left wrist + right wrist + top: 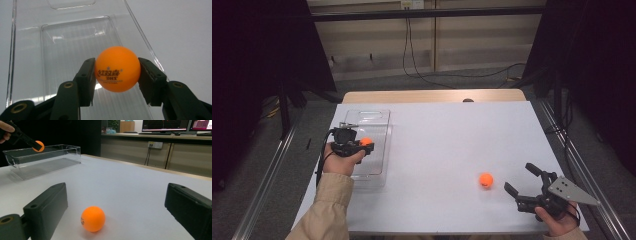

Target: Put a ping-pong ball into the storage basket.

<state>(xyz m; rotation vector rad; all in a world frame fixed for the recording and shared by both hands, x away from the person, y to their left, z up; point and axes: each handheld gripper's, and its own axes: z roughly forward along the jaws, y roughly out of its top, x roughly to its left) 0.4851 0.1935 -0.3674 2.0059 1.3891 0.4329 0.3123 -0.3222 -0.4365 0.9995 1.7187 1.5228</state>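
Observation:
An orange ping-pong ball (117,68) with printed lettering is clamped between the two black jaws of my left gripper (117,75), which is shut on it. In the high view that held ball (366,141) hangs over the clear plastic box (379,170) at the table's left, and my left gripper (362,145) is above the box's near half. From the right gripper view the same held ball (38,145) hovers above the box (50,162). A second orange ball (485,180) lies on the white table. My right gripper (522,180) stands open just right of it, and in its own view this ball (92,218) rests between and ahead of the wide-apart jaws.
The white tabletop (447,135) spreads between the box and the loose ball. A wooden strip (432,96) runs along the far edge. Metal rails flank the table on both sides. Cabinets and monitors (165,125) stand beyond the far edge.

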